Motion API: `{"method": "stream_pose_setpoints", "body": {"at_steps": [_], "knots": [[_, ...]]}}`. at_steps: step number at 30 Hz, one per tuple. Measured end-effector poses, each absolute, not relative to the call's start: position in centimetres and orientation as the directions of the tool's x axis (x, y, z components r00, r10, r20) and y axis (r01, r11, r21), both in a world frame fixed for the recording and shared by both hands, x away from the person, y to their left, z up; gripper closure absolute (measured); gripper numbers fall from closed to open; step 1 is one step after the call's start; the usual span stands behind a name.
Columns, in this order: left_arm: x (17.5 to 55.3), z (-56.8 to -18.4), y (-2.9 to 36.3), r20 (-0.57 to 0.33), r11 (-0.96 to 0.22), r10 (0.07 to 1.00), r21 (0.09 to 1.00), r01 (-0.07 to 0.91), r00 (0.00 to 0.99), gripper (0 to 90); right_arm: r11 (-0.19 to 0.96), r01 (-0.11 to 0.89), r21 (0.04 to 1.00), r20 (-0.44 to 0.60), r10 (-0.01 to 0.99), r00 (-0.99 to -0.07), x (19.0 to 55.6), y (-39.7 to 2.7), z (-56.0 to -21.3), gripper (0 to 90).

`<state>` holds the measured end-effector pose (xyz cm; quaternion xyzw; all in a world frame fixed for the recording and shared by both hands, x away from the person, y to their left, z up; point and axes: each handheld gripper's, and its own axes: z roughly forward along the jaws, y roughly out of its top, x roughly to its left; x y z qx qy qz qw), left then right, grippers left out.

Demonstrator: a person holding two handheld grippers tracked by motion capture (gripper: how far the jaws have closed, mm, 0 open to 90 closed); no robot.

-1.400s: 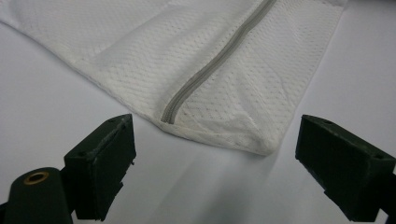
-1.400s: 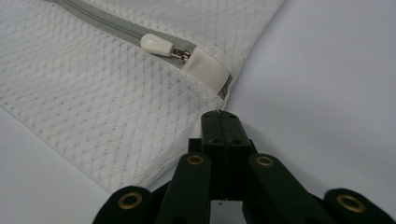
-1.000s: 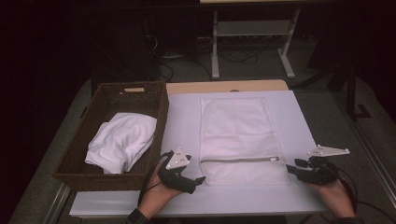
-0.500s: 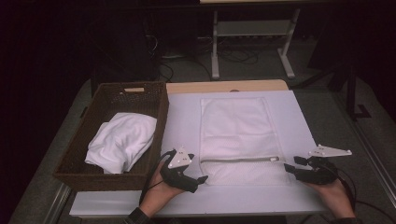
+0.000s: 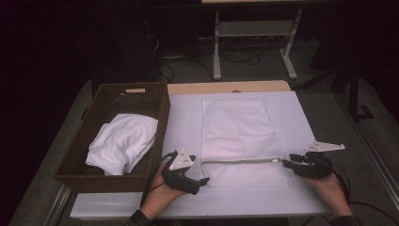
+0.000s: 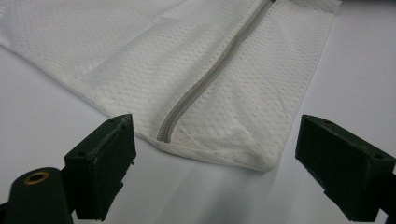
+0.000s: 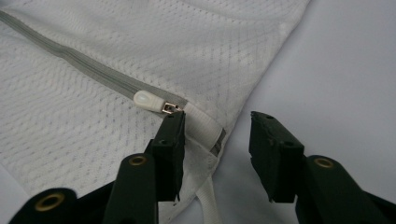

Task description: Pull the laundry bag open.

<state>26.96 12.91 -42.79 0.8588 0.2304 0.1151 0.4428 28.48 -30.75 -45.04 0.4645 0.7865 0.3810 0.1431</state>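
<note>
**Closing in on the zipper pull**

Judging by the setup, the right gripper [image 7: 217, 154] should slide its jaws squarely over the zipper pull [image 7: 148, 101] before clamping, while the left gripper [image 6: 212, 168] steadies the mesh laundry bag [image 5: 237, 127]. The right jaws have just been closing, gripping nothing; the pull lies just ahead of one jaw tip. The left jaws stand wide, straddling the bag's corner.

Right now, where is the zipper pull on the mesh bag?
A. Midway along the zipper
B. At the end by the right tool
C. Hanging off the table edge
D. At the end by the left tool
B: the white zipper pull lies just ahead of the right tool, at that end of the mesh bag.
</note>
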Motion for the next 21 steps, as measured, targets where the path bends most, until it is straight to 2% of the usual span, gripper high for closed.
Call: {"method": "stream_pose_setpoints", "body": {"at_steps": [11,21], "knots": [[26.94,-42.83,12.88,-0.007,-0.503,0.499,0.812,0.296,0.867,11.5,0.344,0.598,0.724,0.076,0.822,-0.565,28.86,-30.13,-45.53,63.4],[26.97,-42.87,12.9,-0.004,-0.51,0.498,0.808,0.296,0.867,11.5,0.345,0.581,0.737,0.07,0.816,-0.574,28.69,-30.04,-45.81,78.3]]}}
